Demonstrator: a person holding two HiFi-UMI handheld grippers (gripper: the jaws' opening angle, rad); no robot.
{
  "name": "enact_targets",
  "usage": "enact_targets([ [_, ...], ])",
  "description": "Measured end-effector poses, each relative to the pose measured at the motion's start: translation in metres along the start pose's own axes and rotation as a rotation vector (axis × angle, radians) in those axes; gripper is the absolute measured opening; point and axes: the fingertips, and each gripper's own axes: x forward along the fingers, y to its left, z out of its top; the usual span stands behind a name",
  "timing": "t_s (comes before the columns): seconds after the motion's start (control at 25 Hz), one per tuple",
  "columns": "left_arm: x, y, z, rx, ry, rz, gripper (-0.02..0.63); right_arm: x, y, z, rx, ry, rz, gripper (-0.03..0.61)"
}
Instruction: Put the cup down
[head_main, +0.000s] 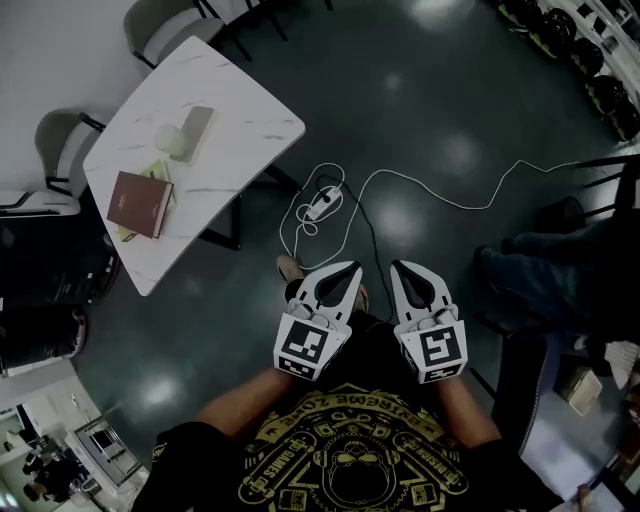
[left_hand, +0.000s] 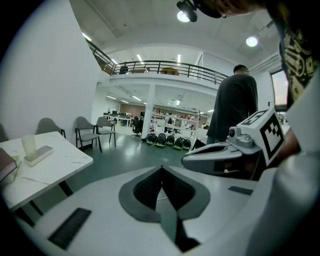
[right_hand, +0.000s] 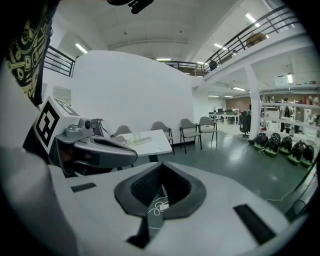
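Head view: cup (head_main: 172, 138) stands upright on worktop (head_main: 245, 120), toward the long edge by the chairs, just beside or touching a flat pale slab (head_main: 197, 130). Book (head_main: 140, 203) lies toward one short edge.

Left tongs (head_main: 345, 275) and right tongs (head_main: 400, 272) are both closed with nothing between them. They are held side by side over the floor, well apart from the worktop.

Judgement: cup looks already put down.

Risks:
- Cable (head_main: 330, 200) loops on the floor between the feet and the worktop, so a step that way could snag it.
- A careless reach back could tip the cup, which looks light.
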Motion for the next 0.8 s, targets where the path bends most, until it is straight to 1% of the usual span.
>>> enact_targets([
  [0.16,0.0,-0.006,-0.002,0.014,0.008,-0.019,0.011,-0.005,0.006,-0.011,0.006,0.018,0.0,0.005],
  [0.8,-0.011,0.019,0.006,0.008,-0.017,0.041,0.01,0.011,0.014,0.003,-0.032,0.006,0.035,0.005],
])
